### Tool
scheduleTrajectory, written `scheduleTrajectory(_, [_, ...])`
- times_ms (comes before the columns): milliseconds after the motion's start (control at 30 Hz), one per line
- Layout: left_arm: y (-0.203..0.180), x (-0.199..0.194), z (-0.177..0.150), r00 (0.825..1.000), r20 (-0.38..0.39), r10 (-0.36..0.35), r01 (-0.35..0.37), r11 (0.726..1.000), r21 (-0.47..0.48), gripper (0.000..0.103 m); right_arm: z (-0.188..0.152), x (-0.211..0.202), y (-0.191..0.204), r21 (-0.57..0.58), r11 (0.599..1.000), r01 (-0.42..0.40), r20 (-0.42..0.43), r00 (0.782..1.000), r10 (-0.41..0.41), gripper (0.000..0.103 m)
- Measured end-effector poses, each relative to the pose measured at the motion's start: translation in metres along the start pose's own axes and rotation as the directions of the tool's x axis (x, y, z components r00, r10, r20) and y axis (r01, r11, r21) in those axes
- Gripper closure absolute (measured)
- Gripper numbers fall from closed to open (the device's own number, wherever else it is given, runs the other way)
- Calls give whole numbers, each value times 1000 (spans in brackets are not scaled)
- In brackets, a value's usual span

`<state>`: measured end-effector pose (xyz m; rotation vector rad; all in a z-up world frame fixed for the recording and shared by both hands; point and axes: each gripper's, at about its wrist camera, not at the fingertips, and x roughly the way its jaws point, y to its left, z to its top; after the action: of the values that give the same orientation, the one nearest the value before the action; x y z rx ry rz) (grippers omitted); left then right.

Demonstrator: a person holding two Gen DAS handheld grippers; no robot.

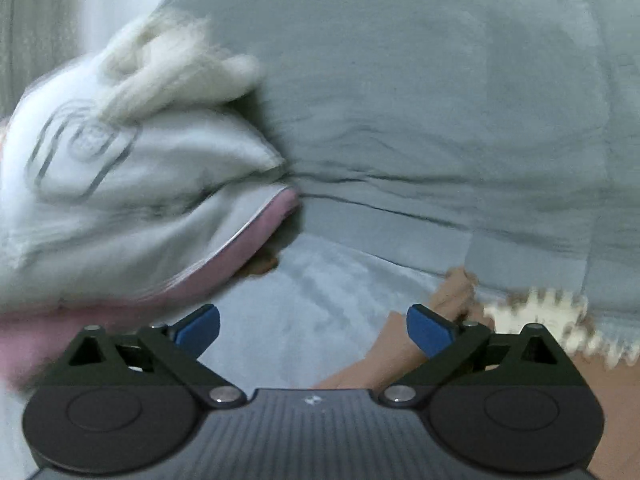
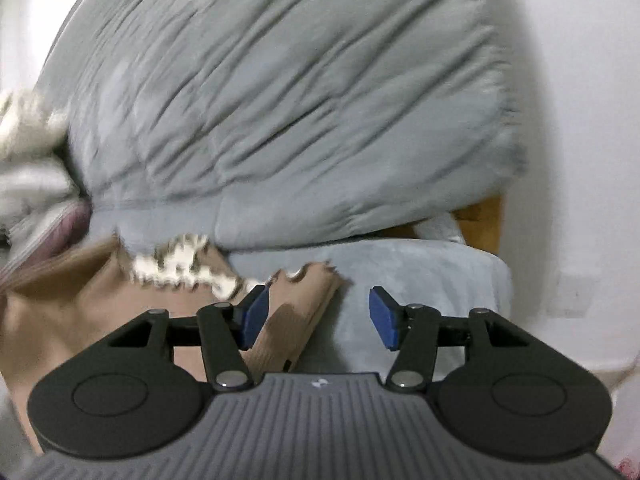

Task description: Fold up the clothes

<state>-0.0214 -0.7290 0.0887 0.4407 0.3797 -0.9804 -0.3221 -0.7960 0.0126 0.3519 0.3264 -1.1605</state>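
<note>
Left wrist view: the left gripper [image 1: 313, 330] stands with its blue pads spread wide and nothing between them, over the pale blue plush bed cover [image 1: 280, 312]. Just beyond its right finger lies the tan knit garment with a cream lace trim [image 1: 404, 344], partly hidden by that finger. To the left, well up off the cover, sits a heap of white clothing with a grey printed emblem and a pink hem [image 1: 132, 184], topped by something white and fluffy [image 1: 172, 68]; all of it is blurred. Behind rises the grey-green quilted duvet [image 1: 420, 100].

From the right wrist, the right gripper [image 2: 318, 318] is about half open and grips nothing. The garment's ribbed end reaches in beside the left pad; whether it touches I cannot tell. The rest of the garment spreads away to the left, lace uppermost.

The tan garment looks light, soft and limp, so it will likely sag and crease when lifted; the lace may snag. I would judge the firmer ribbed edge or a corner the best hold, one gripper at each end.

Only the right wrist shows the garment's spread, the white wall [image 2: 568, 160] and a wooden bed frame [image 2: 484, 216] under the duvet. Only the left wrist shows the printed emblem clearly.
</note>
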Motion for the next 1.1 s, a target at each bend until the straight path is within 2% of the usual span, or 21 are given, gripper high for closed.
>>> scheduleTrajectory(33, [-11,9,3,1000,-13,-15,16,999,42,3,0,8,5,-28,1000,-12,-18,1000,12,47])
scheduleTrajectory(67, [-17,15,3,999,-24,-21,23,998,62,6,0,16,9,-56,998,-25,-36,999,23,64])
scheduleTrajectory(100, [-30,29,4,998,-59,-22,29,993,114,31,0,22,11,-58,998,-32,-57,998,28,80])
scheduleTrajectory(133, [-41,41,4,996,-93,-6,20,988,155,56,0,26,10,-46,998,-35,-79,996,31,89])
scheduleTrajectory(167, [-45,49,4,992,-126,6,13,988,153,95,2,26,7,-7,999,-33,-86,996,32,92])
scheduleTrajectory(200, [-50,65,4,981,-191,27,0,990,139,96,5,25,1,47,998,-30,-87,996,34,95])
scheduleTrajectory(267, [-47,77,5,977,-209,32,-18,998,68,96,10,23,-8,133,991,-21,-83,996,33,97])
scheduleTrajectory(400, [-39,83,11,989,-149,25,-28,999,-22,96,14,20,-30,306,952,-21,-61,997,42,97])
scheduleTrajectory(500, [-19,85,18,991,-130,24,-49,979,-198,97,14,22,-46,418,908,-14,-57,997,42,97])
scheduleTrajectory(567, [-7,90,19,983,-166,74,-115,960,-256,97,10,25,-46,431,902,11,-66,998,19,97])
scheduleTrajectory(633, [-3,91,16,982,-171,83,-125,961,-248,97,10,21,-45,440,898,-10,-23,999,22,97])
scheduleTrajectory(667, [-3,90,17,984,-165,74,-113,964,-242,97,12,15,-45,443,895,-47,31,999,38,97])
scheduleTrajectory(733, [-2,82,13,992,-128,7,-37,972,-233,94,20,4,-38,381,920,-90,127,991,44,97])
scheduleTrajectory(767, [-2,79,13,993,-109,-33,6,972,-237,91,22,1,-35,353,931,-92,150,988,41,97])
scheduleTrajectory(833, [-5,79,12,990,-94,-109,87,973,-214,66,21,4,-32,329,942,-67,130,991,25,97])
scheduleTrajectory(867, [-9,81,11,988,-110,-110,88,979,-185,41,20,6,-31,319,946,-54,116,993,17,97])
scheduleTrajectory(900, [-13,83,11,987,-124,-106,86,984,-157,30,17,13,-34,332,942,-41,78,997,16,97])
scheduleTrajectory(967, [-27,90,9,986,-155,-67,60,997,-53,33,10,27,-43,368,929,-20,-3,1000,23,97])
scheduleTrajectory(1033, [-40,101,6,980,-191,-54,61,998,29,61,5,33,-45,376,926,-13,-39,999,30,97])
scheduleTrajectory(1067, [-39,105,4,977,-206,-60,65,998,17,80,4,34,-44,375,927,-12,-46,998,31,97])
scheduleTrajectory(1100, [-39,112,2,969,-231,-81,78,997,-24,90,3,34,-43,367,930,-14,-43,999,32,97])
